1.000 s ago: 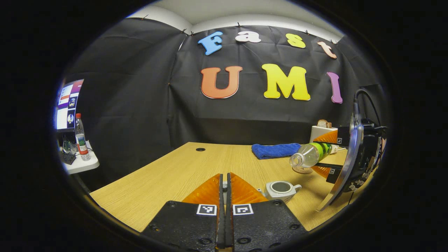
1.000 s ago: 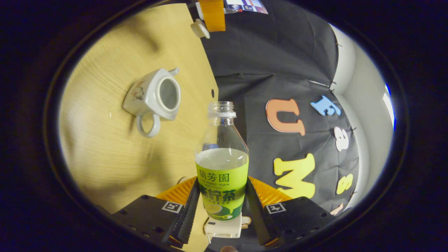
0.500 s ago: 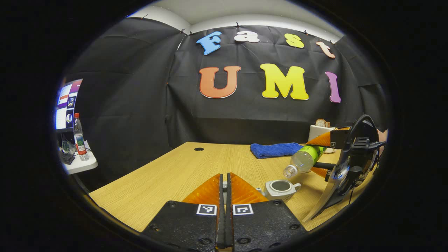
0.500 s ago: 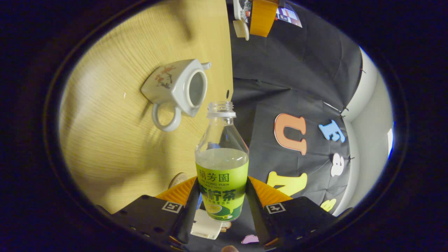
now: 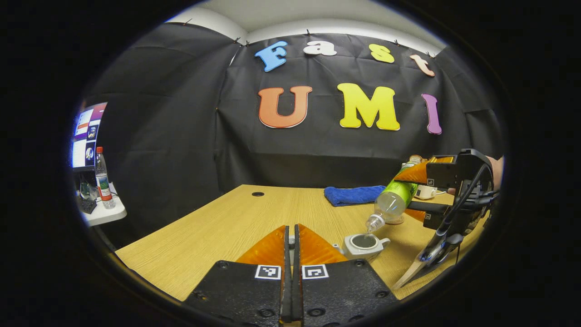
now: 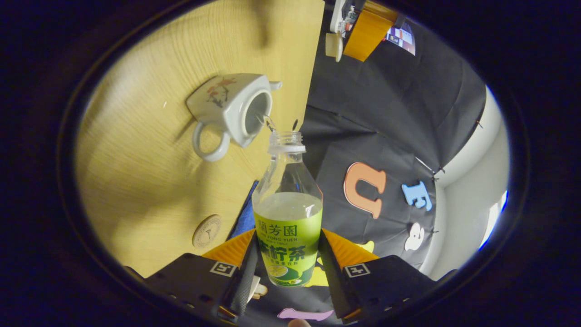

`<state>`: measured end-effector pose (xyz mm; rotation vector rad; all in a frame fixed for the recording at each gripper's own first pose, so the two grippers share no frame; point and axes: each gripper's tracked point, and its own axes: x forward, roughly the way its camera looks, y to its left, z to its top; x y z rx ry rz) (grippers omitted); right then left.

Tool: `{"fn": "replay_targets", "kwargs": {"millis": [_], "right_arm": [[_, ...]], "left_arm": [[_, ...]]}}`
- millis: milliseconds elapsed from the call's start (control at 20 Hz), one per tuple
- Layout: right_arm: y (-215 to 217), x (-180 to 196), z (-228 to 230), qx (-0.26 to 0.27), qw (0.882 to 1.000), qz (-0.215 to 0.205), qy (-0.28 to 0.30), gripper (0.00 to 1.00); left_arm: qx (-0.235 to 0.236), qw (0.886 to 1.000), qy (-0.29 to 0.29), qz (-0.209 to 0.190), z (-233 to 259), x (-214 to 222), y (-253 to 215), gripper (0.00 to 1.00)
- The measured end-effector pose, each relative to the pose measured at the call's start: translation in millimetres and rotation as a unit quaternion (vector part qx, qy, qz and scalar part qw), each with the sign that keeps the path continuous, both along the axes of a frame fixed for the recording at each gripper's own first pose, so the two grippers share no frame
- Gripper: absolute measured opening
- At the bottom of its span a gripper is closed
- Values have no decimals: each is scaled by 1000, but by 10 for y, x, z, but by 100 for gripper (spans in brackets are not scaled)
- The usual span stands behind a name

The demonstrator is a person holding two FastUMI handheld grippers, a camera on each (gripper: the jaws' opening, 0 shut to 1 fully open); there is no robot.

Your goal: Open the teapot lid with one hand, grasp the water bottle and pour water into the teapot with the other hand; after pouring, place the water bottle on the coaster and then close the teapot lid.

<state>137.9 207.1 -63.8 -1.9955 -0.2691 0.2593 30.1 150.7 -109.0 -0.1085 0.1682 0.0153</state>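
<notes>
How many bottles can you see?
2. The water bottle is tipped over the open teapot, held by the right hand-held gripper. Another bottle with a red cap stands on the small side table by the booth's left edge. Others may be hidden.

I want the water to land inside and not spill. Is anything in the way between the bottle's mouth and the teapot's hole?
Nothing visible is. The teapot has its lid off, and the right gripper tips the water bottle with its mouth just above the opening. A thin stream of water is already crossing that small gap.
</notes>
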Motion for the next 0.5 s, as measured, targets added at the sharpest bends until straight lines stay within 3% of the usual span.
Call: {"fn": "replay_targets", "kwargs": {"millis": [500], "right_arm": [[105, -51, 102, -40, 999, 20, -30, 72]], "left_arm": [[2, 1000, 0, 2, 5, -11, 32, 3]]}}
